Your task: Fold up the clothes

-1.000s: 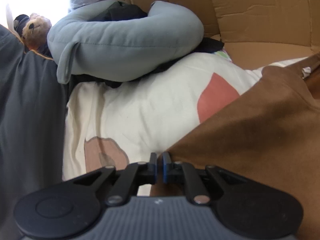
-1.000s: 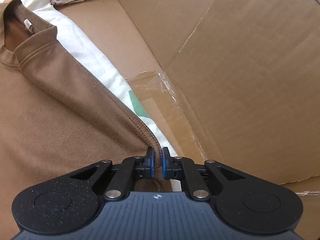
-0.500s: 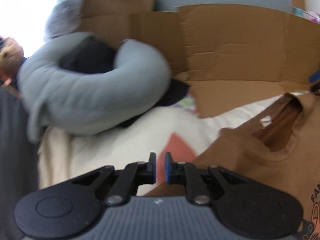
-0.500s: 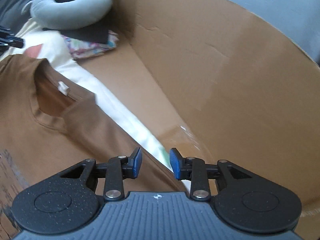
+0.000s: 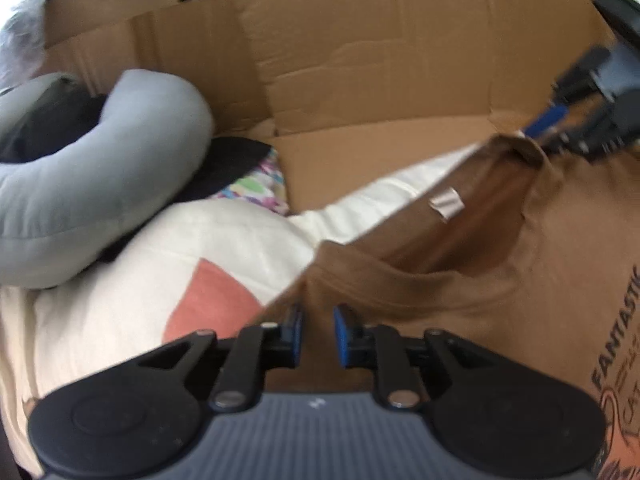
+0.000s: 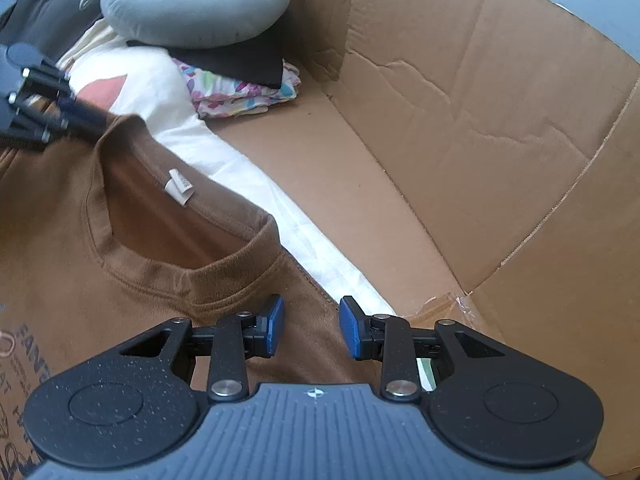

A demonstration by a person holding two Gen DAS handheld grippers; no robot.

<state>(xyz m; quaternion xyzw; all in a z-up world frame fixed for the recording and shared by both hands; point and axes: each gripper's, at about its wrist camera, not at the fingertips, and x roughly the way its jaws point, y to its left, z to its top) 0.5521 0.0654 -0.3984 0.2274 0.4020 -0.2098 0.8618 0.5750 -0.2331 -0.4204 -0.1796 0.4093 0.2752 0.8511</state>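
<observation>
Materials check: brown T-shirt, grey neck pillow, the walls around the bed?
Brown T-shirt: looks like matte knit cotton jersey, with a ribbed collar, stitched seams and printed lettering.
Grey neck pillow: soft stuffed fabric, probably fleece or brushed knit; smooth and plump, no sheen.
Walls: corrugated cardboard, raw brown, with creases, flap edges and clear tape at one seam.

Creased cardboard walls [image 6: 460, 92], bright daylight
</observation>
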